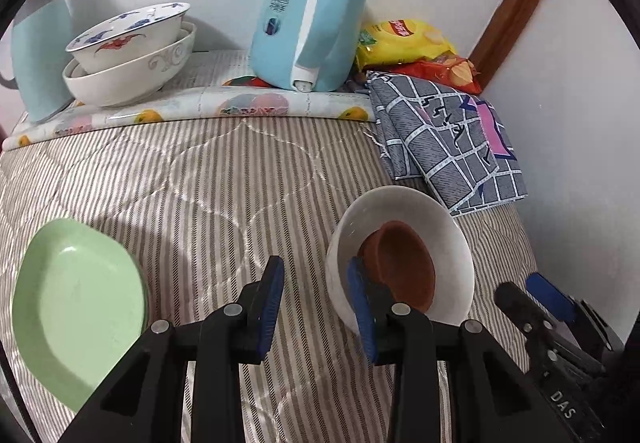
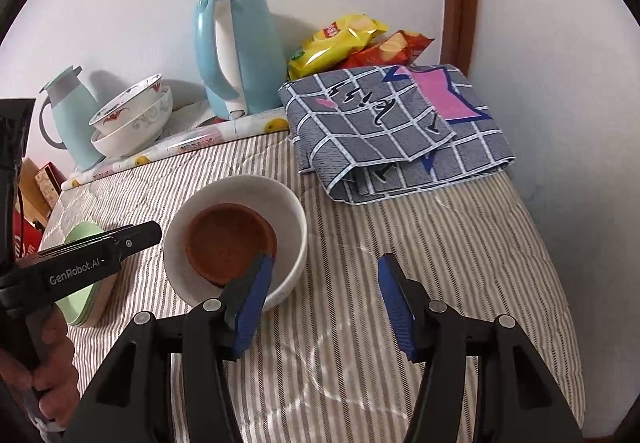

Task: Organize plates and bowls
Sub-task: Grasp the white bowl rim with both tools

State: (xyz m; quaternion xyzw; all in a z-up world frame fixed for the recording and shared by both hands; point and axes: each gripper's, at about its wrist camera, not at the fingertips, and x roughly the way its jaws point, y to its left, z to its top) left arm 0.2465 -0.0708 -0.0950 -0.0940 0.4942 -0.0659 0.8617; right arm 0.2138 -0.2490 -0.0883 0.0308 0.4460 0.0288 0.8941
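A white bowl with a brown bowl nested inside sits on the striped bed, toward its right edge, near a folded checked cloth. A green plate lies near the bed's left edge. 2 stacked bowls stand at the far-left corner. The left tongs and the right tongs both stand open, holding nothing.

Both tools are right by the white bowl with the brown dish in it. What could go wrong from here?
1. The brown dish sits tilted inside the white bowl; lifting could make it slide.
2. The striped bedding is soft, so the bowl may tip when nudged.
3. The left tool and right tool are close and could collide.
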